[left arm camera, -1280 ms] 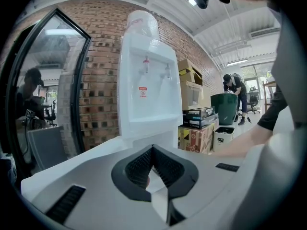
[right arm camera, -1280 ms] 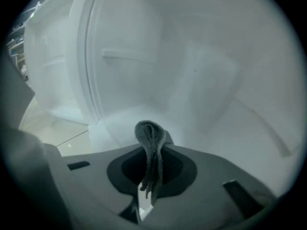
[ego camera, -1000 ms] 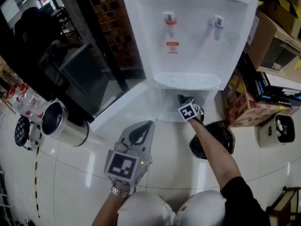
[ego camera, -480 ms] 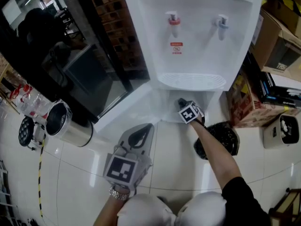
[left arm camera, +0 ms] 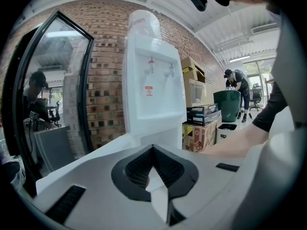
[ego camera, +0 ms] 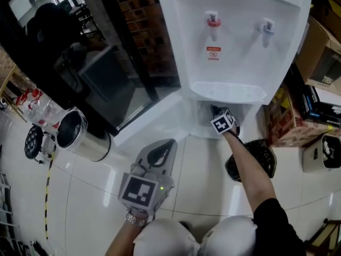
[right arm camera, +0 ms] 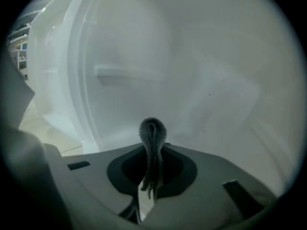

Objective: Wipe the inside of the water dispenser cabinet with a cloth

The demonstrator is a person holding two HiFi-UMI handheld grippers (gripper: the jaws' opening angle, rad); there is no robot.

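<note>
A white water dispenser (ego camera: 234,41) stands ahead, its lower cabinet (ego camera: 205,116) open with the white door (ego camera: 152,119) swung out to the left. My right gripper (ego camera: 218,115) reaches into the cabinet mouth, shut on a grey cloth (right arm camera: 152,150) that folds up between the jaws. The right gripper view shows the white cabinet interior (right arm camera: 192,80) close ahead, with a small ledge (right arm camera: 125,74) on the back wall. My left gripper (ego camera: 159,152) hovers over the floor in front of the door, jaws together with nothing between them (left arm camera: 154,186).
A steel bin (ego camera: 80,135) stands at the left by a dark glass partition (ego camera: 101,79). A black bag (ego camera: 256,161) lies on the floor right of the cabinet. Cardboard boxes (ego camera: 290,116) and a small white bin (ego camera: 322,152) crowd the right. A person (left arm camera: 236,87) stands far off.
My right gripper has pushed deeper into the cabinet with the cloth. The head view has shifted, so the dispenser sits further right. The left gripper has stayed put.
</note>
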